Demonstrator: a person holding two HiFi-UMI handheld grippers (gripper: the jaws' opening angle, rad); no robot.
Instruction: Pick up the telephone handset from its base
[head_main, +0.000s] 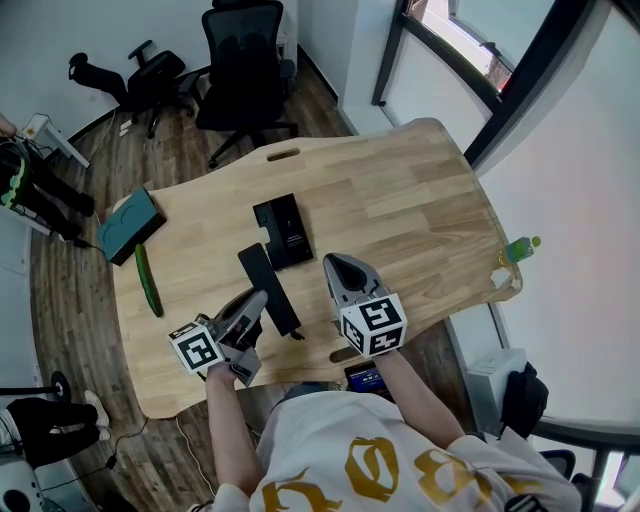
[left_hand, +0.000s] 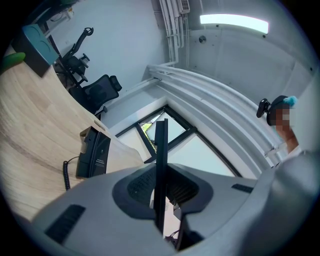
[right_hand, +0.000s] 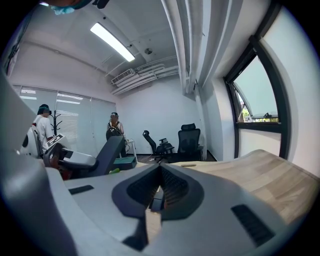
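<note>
My left gripper (head_main: 254, 306) pinches the handset (head_main: 269, 286) edge-on between its pads, above the table's (head_main: 420, 200) near edge. My right gripper (head_main: 341, 266) hangs just right of it, jaws together, empty. The lift seems done; next I must raise it gently without tugging the coiled cord (left_hand: 66, 174). The base (head_main: 284, 231) lies farther off, apart

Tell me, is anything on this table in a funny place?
Yes. A green cucumber lies on the table near the telephone base. The handset is off it, held in the left tongs.
</note>
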